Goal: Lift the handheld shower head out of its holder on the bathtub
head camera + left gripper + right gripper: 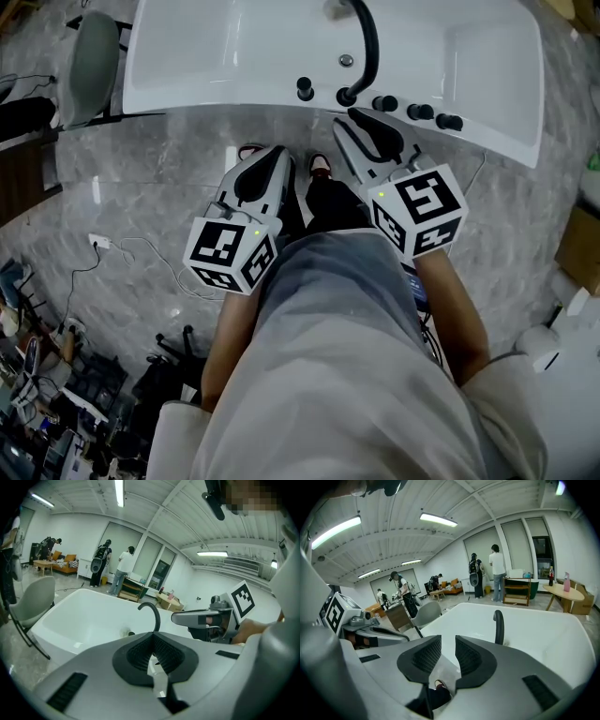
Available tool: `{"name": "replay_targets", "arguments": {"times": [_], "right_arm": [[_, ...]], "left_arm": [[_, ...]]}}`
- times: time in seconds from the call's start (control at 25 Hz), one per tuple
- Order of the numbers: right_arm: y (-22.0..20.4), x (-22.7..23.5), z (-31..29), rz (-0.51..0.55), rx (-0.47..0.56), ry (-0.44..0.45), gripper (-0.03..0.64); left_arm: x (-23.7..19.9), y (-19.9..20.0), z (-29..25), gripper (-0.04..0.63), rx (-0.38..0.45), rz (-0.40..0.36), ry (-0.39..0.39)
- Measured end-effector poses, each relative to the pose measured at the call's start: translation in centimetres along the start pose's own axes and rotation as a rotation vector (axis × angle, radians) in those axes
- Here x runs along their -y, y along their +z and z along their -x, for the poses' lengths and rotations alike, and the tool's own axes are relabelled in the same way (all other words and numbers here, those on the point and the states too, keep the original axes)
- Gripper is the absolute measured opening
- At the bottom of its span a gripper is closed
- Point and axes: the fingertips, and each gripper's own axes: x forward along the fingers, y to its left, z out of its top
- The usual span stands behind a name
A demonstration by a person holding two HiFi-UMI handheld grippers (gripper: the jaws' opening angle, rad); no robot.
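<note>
On bathtub ledge (244, 94), perhaps four knobs (420, 112)

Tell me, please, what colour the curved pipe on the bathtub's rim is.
Black; the curved pipe shows best in the head view.

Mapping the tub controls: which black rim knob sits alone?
The knob left of the curved black tube; the other three line up in a row on its right.

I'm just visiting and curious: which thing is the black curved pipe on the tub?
Find the white bathtub; black fittings line its near rim. The curved pipe rises among them and arches over the basin; its neighbours are short round knobs.
</note>
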Motion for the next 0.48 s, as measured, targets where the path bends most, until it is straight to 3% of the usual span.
{"name": "replay_targets", "arguments": {"times": [0.48], "right_arm": [[-4.1, 1.0, -5.9, 0.031, -0.099, -0.032, 0.127]], "left_arm": [[-2.4, -0.3, -1.4, 0.006, -0.036, 0.014, 0.016]]}}
